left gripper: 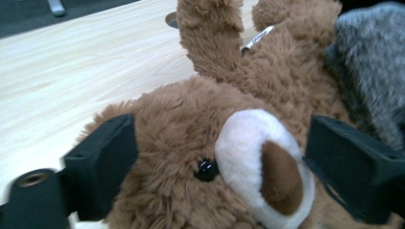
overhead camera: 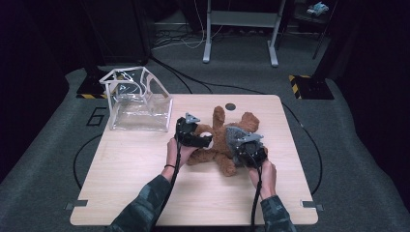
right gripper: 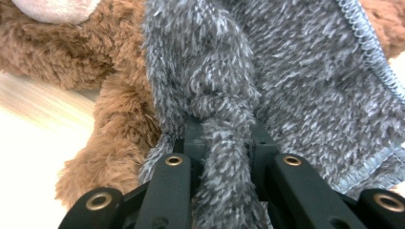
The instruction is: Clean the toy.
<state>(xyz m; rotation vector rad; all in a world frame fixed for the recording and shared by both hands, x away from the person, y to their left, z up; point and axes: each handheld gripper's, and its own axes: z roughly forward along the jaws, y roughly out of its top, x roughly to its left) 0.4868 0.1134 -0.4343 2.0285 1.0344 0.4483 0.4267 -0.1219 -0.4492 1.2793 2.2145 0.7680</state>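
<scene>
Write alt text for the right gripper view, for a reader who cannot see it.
The right gripper has its two black jaws shut on a bunched fold of fuzzy grey knitted fabric, which has a stitched hem along its right edge. Behind it lies a brown plush teddy bear on the pale wooden table.

This looks like a lab set up for recording: the pale wooden worktop (overhead camera: 145, 193) under the left claw (overhead camera: 196, 137) stands alone on grey carpet with black curtains around. Beyond the claw, cables (overhead camera: 183, 41) trail across the floor to a grey metal frame (overhead camera: 240, 29). Yellow-and-black hazard tape (overhead camera: 302, 78) marks dark bases behind, and a "6" (overhead camera: 97, 116) is marked on the carpet left of it.
</scene>
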